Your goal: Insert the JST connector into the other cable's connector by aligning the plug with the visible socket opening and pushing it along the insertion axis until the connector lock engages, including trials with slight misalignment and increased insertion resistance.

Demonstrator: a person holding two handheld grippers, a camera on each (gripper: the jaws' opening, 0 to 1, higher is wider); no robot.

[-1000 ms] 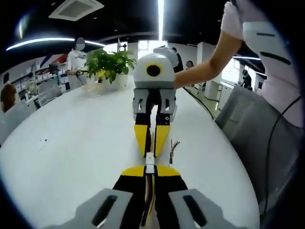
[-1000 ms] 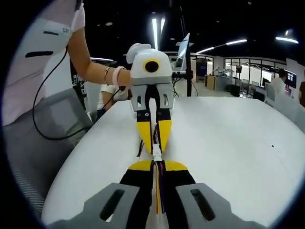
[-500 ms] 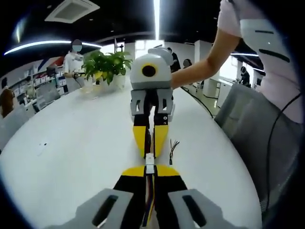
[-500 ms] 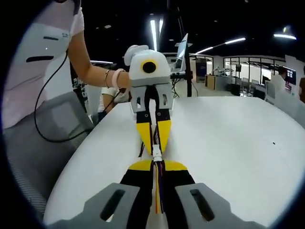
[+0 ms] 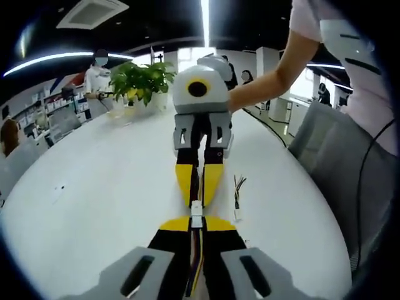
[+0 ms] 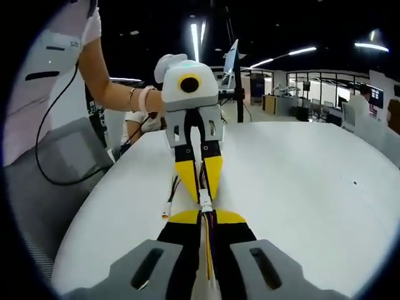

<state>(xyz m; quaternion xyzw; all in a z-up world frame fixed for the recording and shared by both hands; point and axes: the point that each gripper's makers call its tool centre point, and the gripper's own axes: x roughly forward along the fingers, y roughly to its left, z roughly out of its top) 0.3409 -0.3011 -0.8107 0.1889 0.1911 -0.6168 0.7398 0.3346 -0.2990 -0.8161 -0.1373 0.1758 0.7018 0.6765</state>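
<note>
My left gripper (image 5: 197,223) rises from the bottom of the left gripper view, shut on a cable of coloured wires (image 5: 194,257). That cable ends in a small white JST connector (image 5: 197,212) just past the yellow tips. My right gripper (image 5: 197,200) faces it tip to tip, shut on the other cable. In the right gripper view, my right gripper (image 6: 206,217) holds its coloured wires (image 6: 208,250), and the white connector (image 6: 205,202) sits between it and the left gripper (image 6: 201,195). The two connectors touch in line; I cannot see whether the lock is engaged.
A spare short cable (image 5: 237,199) with a white connector lies on the white table (image 5: 94,187) beside the grippers, also visible as the spare cable (image 6: 169,200). A potted plant (image 5: 140,78) stands at the far end. A person's arm (image 5: 275,75) and a grey chair (image 5: 337,162) are close by.
Both views have shifted a little with the hands. The grippers stay tip to tip with the connectors together. The spare cable now shows a bit farther to the side.
</note>
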